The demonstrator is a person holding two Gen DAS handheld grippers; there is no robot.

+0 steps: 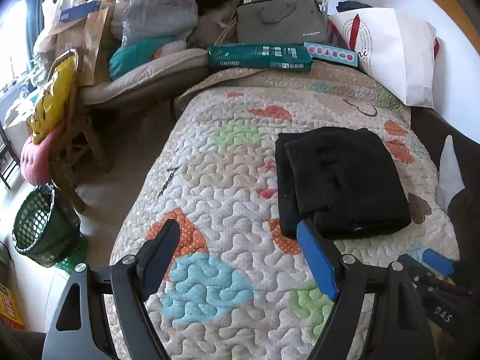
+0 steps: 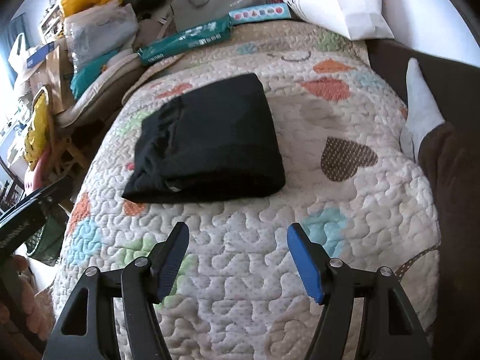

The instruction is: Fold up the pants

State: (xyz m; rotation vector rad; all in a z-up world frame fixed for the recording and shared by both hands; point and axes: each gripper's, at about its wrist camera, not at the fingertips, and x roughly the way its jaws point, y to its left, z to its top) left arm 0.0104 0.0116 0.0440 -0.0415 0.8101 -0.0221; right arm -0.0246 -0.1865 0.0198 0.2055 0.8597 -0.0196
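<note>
Left claw (image 1: 240,237) — black linkage arms, silver screws; blue pads. Right claw (image 2: 238,240) alike — white sock (image 2: 420,102), brown trouser leg.

A quilted heart-pattern bedspread (image 1: 228,162) covers the bed, beside a cluttered wooden chair (image 1: 75,150), a green mesh basket (image 1: 39,225), and white walls (image 1: 456,69).

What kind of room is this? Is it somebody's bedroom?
Probably a bedroom, or a spare room used for storage. Folded black pants lie on a quilted bedspread with hearts, a white pillow sits at the far end, and bags and bedding pile up beside it.
</note>
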